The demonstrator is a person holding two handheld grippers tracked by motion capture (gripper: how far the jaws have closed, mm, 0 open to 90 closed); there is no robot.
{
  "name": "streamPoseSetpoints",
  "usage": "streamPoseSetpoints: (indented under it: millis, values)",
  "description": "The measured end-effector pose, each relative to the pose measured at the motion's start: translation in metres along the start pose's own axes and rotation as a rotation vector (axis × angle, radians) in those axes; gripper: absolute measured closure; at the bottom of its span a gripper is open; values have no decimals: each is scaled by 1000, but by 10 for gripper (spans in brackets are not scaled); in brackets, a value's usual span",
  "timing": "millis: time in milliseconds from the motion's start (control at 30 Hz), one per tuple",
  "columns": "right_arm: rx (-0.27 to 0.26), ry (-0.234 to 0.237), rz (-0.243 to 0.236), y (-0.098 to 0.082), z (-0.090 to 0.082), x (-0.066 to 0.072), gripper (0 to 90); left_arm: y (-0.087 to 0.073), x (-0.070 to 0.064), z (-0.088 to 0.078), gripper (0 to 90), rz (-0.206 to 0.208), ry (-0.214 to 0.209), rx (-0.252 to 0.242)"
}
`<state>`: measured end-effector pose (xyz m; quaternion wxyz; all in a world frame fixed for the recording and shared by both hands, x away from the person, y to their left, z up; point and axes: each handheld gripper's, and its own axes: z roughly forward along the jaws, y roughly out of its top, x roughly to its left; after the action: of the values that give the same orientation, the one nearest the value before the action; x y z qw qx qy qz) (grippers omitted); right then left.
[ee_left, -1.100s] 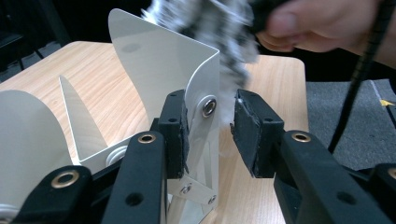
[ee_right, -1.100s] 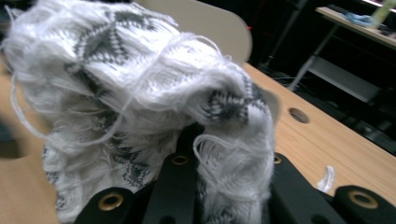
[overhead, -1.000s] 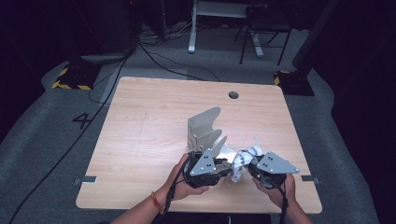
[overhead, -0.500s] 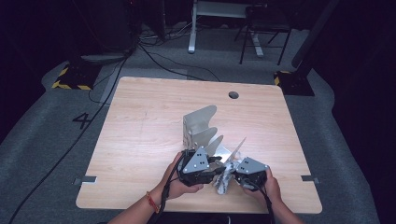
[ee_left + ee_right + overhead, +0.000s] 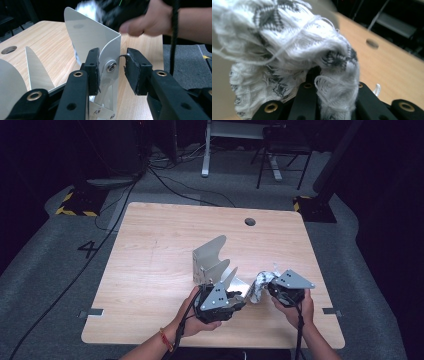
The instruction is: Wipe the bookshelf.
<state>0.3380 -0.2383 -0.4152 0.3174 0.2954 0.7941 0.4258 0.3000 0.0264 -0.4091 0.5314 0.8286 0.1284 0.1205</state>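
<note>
A bent metal stand (image 5: 210, 252) of shiny plates rests on the wooden table (image 5: 150, 250). My left gripper (image 5: 235, 296) sits at its near side. In the left gripper view one plate of the stand (image 5: 87, 32) stands between the jaws of the left gripper (image 5: 111, 62). These jaws have just been closing: the left pad (image 5: 93, 70) lies against the plate, while the right pad stands a little off it. My right gripper (image 5: 270, 289) is shut on a white knitted cloth (image 5: 257, 287) with a grey pattern. Close up, the cloth (image 5: 287, 45) bulges over the right gripper (image 5: 334, 87).
A round hole (image 5: 250, 222) is in the table's far right part. Beyond the table are desk legs (image 5: 206, 167), a chair frame (image 5: 280, 165) and cables (image 5: 165, 180) on the grey floor. The other hand (image 5: 142, 23) hovers blurred behind the plate.
The right gripper with the cloth swung in close to the left gripper, then drew back to the right. The left hand stayed at the stand.
</note>
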Motion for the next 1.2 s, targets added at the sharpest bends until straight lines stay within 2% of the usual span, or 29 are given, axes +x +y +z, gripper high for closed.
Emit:
streamPoseSetpoints:
  millis: [67,133,300,400,500,600,700,733,767,900,1067,1200]
  values:
    - [-42,24,-13,9,-11,5,828,0,0,1,678,-2,4,-3]
    - [-64,38,-49,15,-19,13,830,0,-1,1,683,1,7,-1]
    - [-73,103,-99,18,-27,33,832,-1,0,-1,699,-3,7,1]
    - [-17,175,-141,13,-25,46,831,-1,0,-2,699,-9,1,-1]
    - [55,216,-192,0,-15,57,830,-1,0,-2,699,-10,4,-1]
    - [149,239,-149,-17,3,58,830,-1,-1,-2,697,-6,5,2]
    - [227,221,-132,-33,23,55,830,-1,-1,-1,696,-6,3,2]
    - [238,220,-108,-36,28,52,830,-1,-1,-1,697,-3,3,4]
    - [244,216,-90,-38,32,49,831,0,-1,-2,699,1,4,7]
    - [240,138,-40,-40,42,32,830,0,-1,-1,705,11,5,10]
    - [187,61,29,-34,46,10,830,1,-2,-1,712,18,14,14]
    - [98,28,51,-18,29,1,830,1,-1,0,723,21,12,14]
